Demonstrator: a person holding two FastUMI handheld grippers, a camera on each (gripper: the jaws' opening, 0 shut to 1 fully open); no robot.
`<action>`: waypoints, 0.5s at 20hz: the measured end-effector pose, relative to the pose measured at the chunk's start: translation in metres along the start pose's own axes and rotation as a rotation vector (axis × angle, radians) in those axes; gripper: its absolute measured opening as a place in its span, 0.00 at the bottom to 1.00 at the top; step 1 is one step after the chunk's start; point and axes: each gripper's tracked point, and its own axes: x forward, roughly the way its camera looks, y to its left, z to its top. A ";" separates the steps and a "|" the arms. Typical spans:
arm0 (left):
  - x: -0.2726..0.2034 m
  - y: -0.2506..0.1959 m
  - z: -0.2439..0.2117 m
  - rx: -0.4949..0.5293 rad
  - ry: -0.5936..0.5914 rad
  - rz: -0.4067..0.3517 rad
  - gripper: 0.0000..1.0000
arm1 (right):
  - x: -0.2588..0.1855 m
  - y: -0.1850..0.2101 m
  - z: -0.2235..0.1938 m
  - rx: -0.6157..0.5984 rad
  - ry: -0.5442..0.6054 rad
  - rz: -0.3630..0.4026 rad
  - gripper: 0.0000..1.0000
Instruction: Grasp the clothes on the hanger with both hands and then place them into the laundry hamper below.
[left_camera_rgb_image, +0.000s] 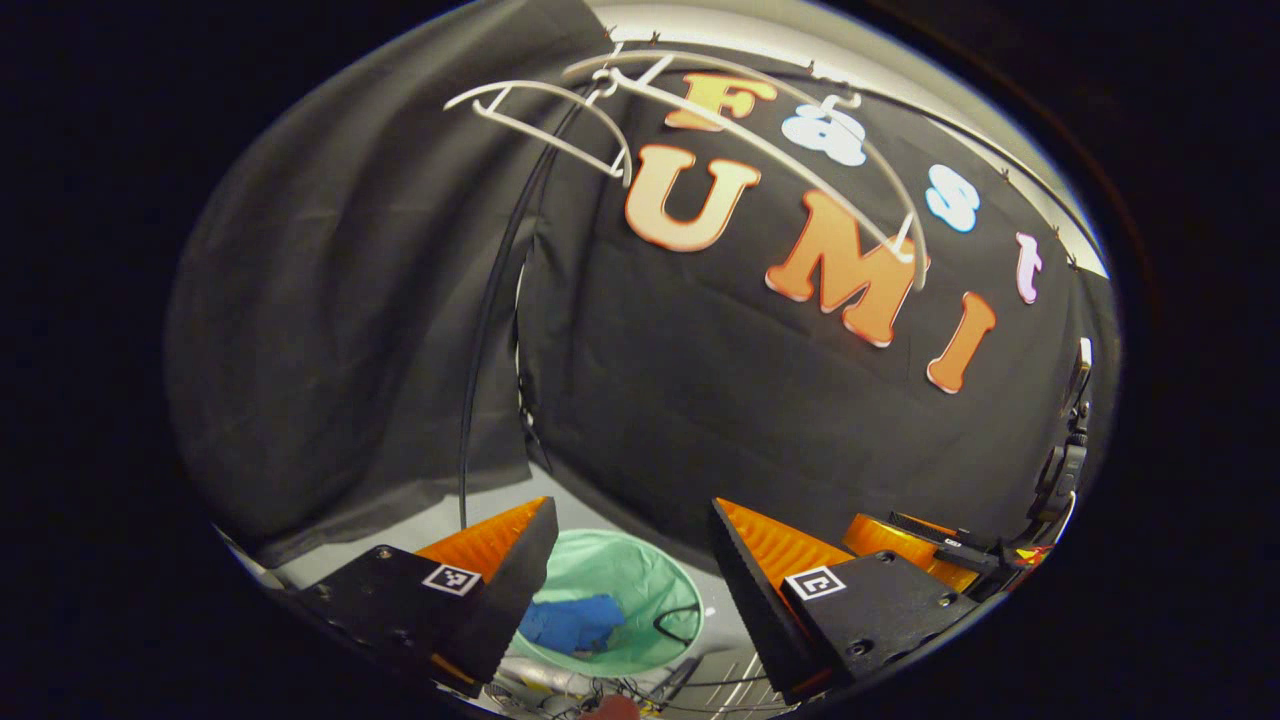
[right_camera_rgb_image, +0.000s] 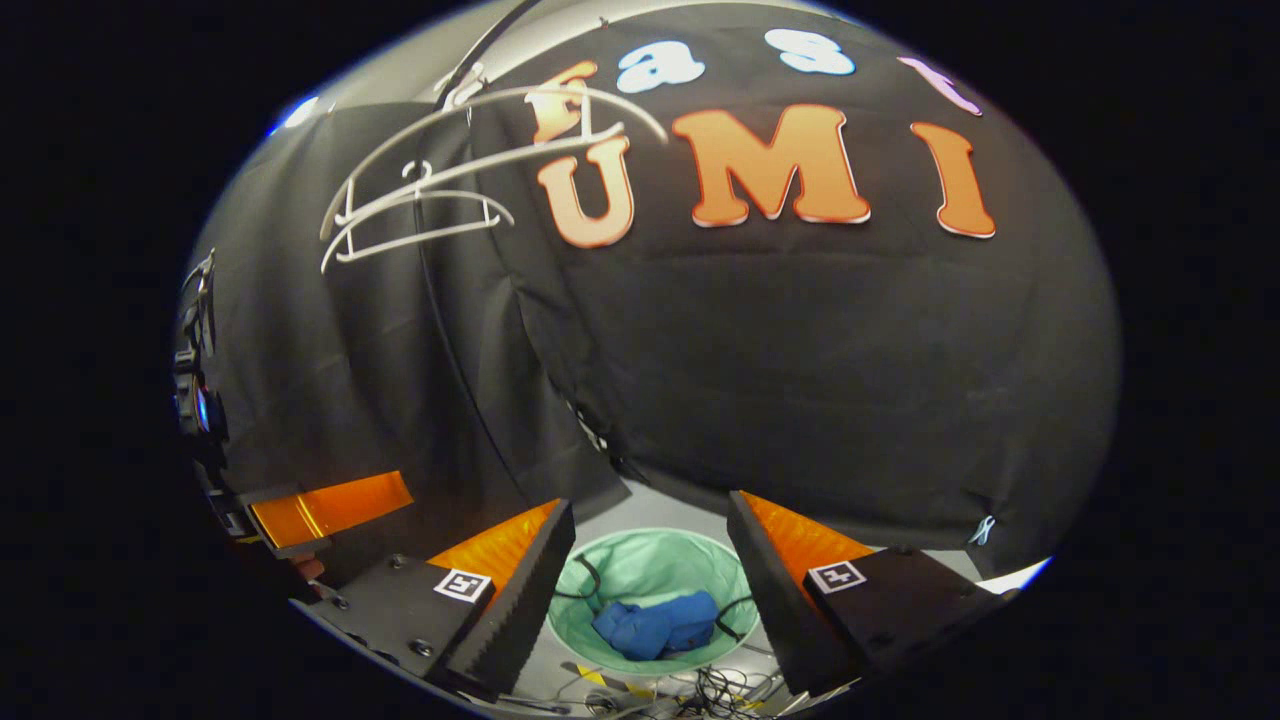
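Note:
A crumpled blue garment (left_camera_rgb_image: 572, 622) lies inside the round mint-green laundry hamper (left_camera_rgb_image: 640, 572) on the floor. My left gripper (left_camera_rgb_image: 632, 512) hangs open above the hamper, nothing between its fingers. Bare white hangers (left_camera_rgb_image: 600, 110) hang high up on the rack. In the right gripper view the same blue garment (right_camera_rgb_image: 655, 625) rests in the hamper (right_camera_rgb_image: 650, 560), straight below my open, empty right gripper (right_camera_rgb_image: 650, 502). The white hangers (right_camera_rgb_image: 420, 205) are up at the left. Each gripper also appears at the side of the other's view: the right one (left_camera_rgb_image: 905, 545), the left one (right_camera_rgb_image: 325, 510).
A thin black rack pole (left_camera_rgb_image: 487, 330) rises from the floor beside the hamper and appears again as the pole (right_camera_rgb_image: 445, 330) in the right gripper view. Loose cables (right_camera_rgb_image: 700, 690) lie on the pale floor in front of the hamper. Black cloth walls close in behind.

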 end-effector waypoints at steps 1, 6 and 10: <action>-0.004 -0.001 0.017 0.002 -0.043 0.001 0.95 | -0.006 0.002 0.013 -0.002 -0.032 0.002 0.99; -0.030 -0.017 0.083 -0.030 -0.201 -0.017 0.94 | -0.025 -0.005 0.064 -0.004 -0.152 -0.002 0.99; -0.053 -0.018 0.112 -0.008 -0.307 -0.009 0.89 | -0.043 -0.009 0.109 -0.024 -0.247 -0.018 0.99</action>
